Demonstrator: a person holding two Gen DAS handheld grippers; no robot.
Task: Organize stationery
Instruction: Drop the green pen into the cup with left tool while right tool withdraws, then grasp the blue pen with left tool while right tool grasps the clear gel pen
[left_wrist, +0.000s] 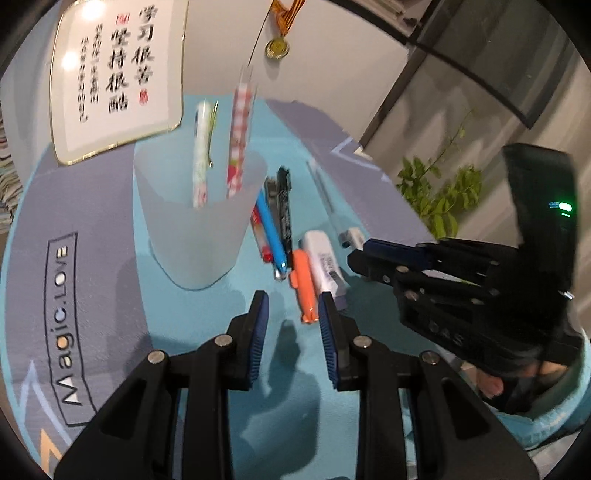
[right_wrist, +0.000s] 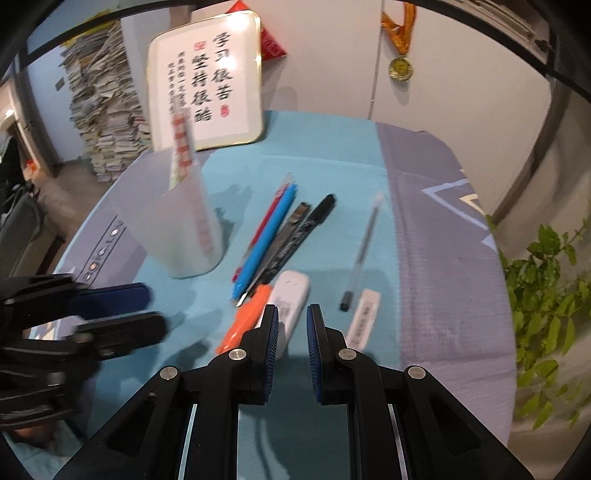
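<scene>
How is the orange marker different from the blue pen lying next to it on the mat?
The orange marker is short and stubby; the blue pen is longer and slimmer. The orange marker lies nearer the cameras, at the end of the row, while the blue pen lies further in, closer to the frosted cup. Both lie flat on the teal mat, outside the cup, and neither is held.

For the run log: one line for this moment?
left gripper open, empty | right gripper narrowly open, empty | two pens in cup | rest on mat
</scene>
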